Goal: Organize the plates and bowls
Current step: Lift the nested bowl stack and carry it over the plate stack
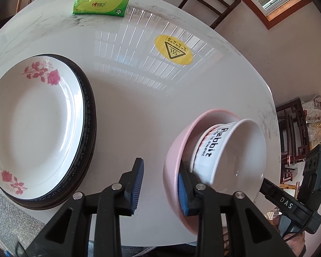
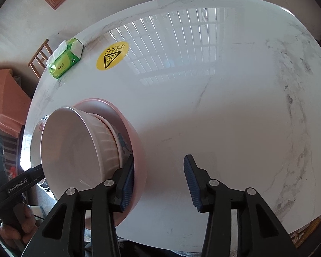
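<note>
A pink bowl (image 1: pixel 173 150) (image 2: pixel 117 111) stands near the table's front edge with a white "Rabbit" bowl (image 1: pixel 235 150) (image 2: pixel 75 150) nested in it, tilted; a third bowl's rim with a blue pattern (image 2: pixel 123 141) shows between them. My left gripper (image 1: pixel 160 171) is open, one pad inside the pink rim, the other outside and apart from the wall. My right gripper (image 2: pixel 159 165) is open in the same way on the opposite side. A white rose plate (image 1: pixel 32 117) lies on dark-rimmed plates (image 1: pixel 89 115) to the left.
A green tissue pack (image 1: pixel 100 2) (image 2: pixel 64 60) and a yellow warning sticker (image 1: pixel 173 50) (image 2: pixel 112 54) lie on the white marble table (image 2: pixel 224 107). Chairs (image 1: pixel 211 2) stand beyond the far edge. A hand (image 2: pixel 21 224) holds the left gripper's handle.
</note>
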Tool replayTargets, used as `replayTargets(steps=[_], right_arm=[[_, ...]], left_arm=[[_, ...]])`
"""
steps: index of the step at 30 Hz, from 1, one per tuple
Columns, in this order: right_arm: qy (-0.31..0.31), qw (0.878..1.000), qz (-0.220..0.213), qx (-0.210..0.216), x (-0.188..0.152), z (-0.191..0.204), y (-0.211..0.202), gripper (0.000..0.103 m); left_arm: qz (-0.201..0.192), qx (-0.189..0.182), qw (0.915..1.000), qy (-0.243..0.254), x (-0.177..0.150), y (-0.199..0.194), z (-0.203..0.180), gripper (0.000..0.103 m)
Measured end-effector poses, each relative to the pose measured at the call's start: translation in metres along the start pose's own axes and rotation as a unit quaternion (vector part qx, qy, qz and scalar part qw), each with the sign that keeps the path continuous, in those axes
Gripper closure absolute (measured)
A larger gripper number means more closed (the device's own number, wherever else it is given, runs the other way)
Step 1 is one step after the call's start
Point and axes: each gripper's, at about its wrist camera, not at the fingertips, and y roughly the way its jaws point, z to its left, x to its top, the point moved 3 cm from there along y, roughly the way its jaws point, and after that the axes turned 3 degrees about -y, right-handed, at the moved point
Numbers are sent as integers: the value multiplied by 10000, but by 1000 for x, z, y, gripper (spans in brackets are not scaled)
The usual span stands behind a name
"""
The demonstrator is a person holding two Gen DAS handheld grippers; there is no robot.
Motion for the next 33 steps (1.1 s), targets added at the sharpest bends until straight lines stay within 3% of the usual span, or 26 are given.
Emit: replayTargets(steps=[7,10,18,22,24,29,33], right_arm=[[235,9991,-17,361,-1,2,1,85],[345,9983,-25,479,-1,2,0,88],[471,9970,-50,620,0,3,3,90],[231,9986,-136,461,2,9,3,90],[193,9986,-138,471,3,8,3,85],[81,9988,-167,442,4,9,3,85],[87,9985,-258,476,3,11,2,89]], left_arm=[[-20,-131,9999,-83,-3,1,4,74],[-47,-182,9998,-76,-4,2,5,75],[-115,-275,9996,-10,-6,4,4,79],[-150,-313,9994,2,-6,5,3,81],[-155,-326,9993,-28,-6,6,3,81],[-220,-353,9991,46,-6,5,-3,93],[-251,-280,9993,79,-6,5,-6,94]])
